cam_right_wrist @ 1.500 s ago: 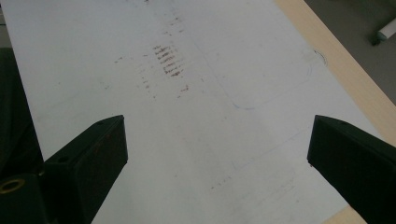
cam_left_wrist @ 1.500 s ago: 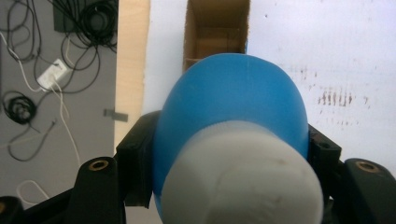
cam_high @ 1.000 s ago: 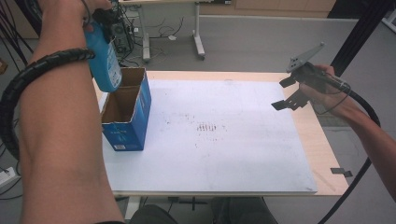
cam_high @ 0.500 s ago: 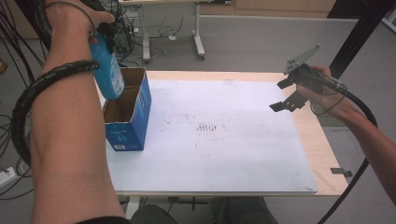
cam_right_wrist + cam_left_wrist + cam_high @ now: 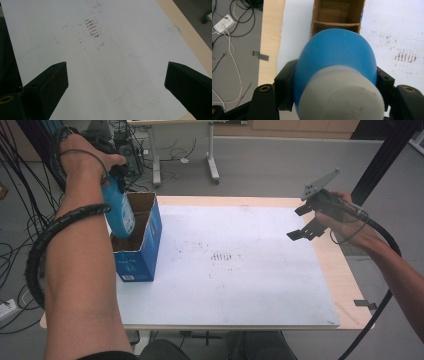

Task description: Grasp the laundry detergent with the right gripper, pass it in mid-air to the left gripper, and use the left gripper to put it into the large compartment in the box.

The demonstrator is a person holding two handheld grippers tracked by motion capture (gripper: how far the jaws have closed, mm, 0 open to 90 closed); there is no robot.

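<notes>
left gripper [image 5: 332, 100]: clamped on bottle [image 5: 119, 212], upper left of high view | bottle upright, base at mouth of box [image 5: 142, 247], box directly below | right gripper [image 5: 306, 224]: wide, empty, far right, well apart

A blue bottle [image 5: 335, 57] of smooth, softly shining plastic is being shown at the centre of the left gripper view, capped in matt, faintly grainy white plastic. Above it, at the top of that frame, an open box [image 5: 337, 15] of raw brown cardboard is being seen; in the high view its outer faces [image 5: 137, 260] are being presented as glossy blue printed card. The table [image 5: 340, 265] is being edged in pale, matt wood grain, and a white, matt sheet [image 5: 112, 75], smudged with brownish marks, is being laid over it. The right gripper [image 5: 116, 82] is being shown with jaws of matt black plastic, lightly scuffed.
</notes>
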